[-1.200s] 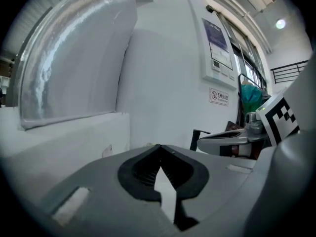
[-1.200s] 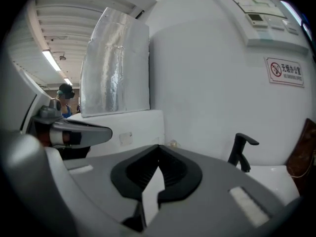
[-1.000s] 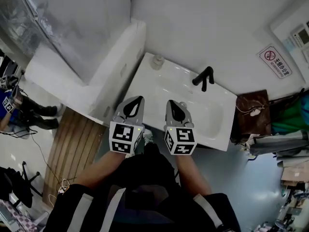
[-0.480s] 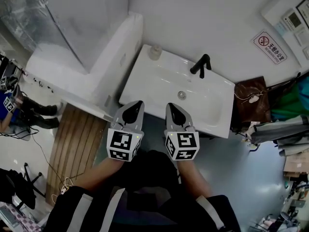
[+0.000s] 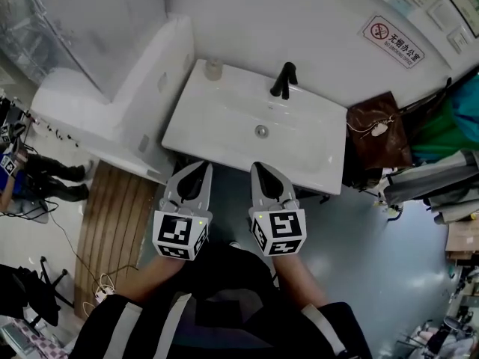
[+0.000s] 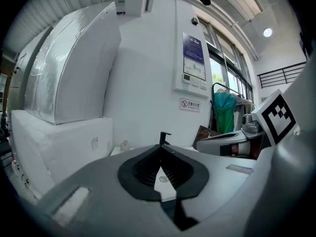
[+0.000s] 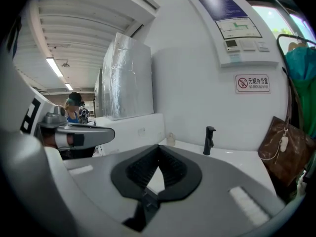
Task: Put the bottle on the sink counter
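Observation:
A small pale bottle (image 5: 213,67) stands upright at the back left corner of the white sink counter (image 5: 217,118), left of the black tap (image 5: 283,79). My left gripper (image 5: 200,167) and right gripper (image 5: 258,167) hang side by side just in front of the counter's near edge, both shut with nothing between the jaws. In the left gripper view the bottle (image 6: 125,144) shows far ahead, left of the closed tips (image 6: 160,147). In the right gripper view the bottle (image 7: 170,139) stands just beyond the tips (image 7: 159,146), with the tap (image 7: 209,139) to its right.
A tall white block (image 5: 112,103) adjoins the counter's left side. A brown bag (image 5: 372,129) and hanging clothes (image 5: 449,140) crowd its right. A wooden mat (image 5: 112,215) lies on the floor at left. A person (image 5: 22,174) is at the far left.
Both grippers have drawn back from above the basin to in front of the counter's near edge, still shut and side by side. The bottle has stayed in its corner.

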A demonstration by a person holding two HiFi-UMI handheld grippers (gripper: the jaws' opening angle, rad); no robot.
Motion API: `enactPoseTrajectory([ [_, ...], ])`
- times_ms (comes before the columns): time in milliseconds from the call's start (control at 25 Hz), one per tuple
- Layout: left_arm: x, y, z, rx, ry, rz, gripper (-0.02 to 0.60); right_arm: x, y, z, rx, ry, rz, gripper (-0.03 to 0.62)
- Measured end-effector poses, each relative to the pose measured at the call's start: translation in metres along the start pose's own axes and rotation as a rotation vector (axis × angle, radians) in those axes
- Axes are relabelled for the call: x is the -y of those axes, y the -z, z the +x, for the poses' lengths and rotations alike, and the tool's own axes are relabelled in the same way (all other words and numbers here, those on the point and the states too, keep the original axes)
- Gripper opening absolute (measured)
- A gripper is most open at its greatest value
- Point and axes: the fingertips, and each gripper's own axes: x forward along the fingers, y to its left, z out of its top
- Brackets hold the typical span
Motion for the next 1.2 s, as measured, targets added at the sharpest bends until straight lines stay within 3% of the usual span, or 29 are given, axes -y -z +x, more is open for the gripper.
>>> enactPoseTrajectory([
  [560, 0.092, 0.011, -0.062, 0.014, -0.016, 0.026, -0.002, 0.000, 0.015, -0.109, 0.054, -0.066, 0.006, 0.002],
  [920, 0.125, 0.039, -0.081, -0.015, -0.004, 0.038, -0.002, -0.002, 0.044, -0.146, 0.050, -0.065, -0.012, 0.000],
  [1200, 0.136, 0.038, -0.082, -0.007, 0.009, 0.048, -0.002, -0.001, 0.050, -0.158, 0.049, -0.057, -0.020, 0.000],
])
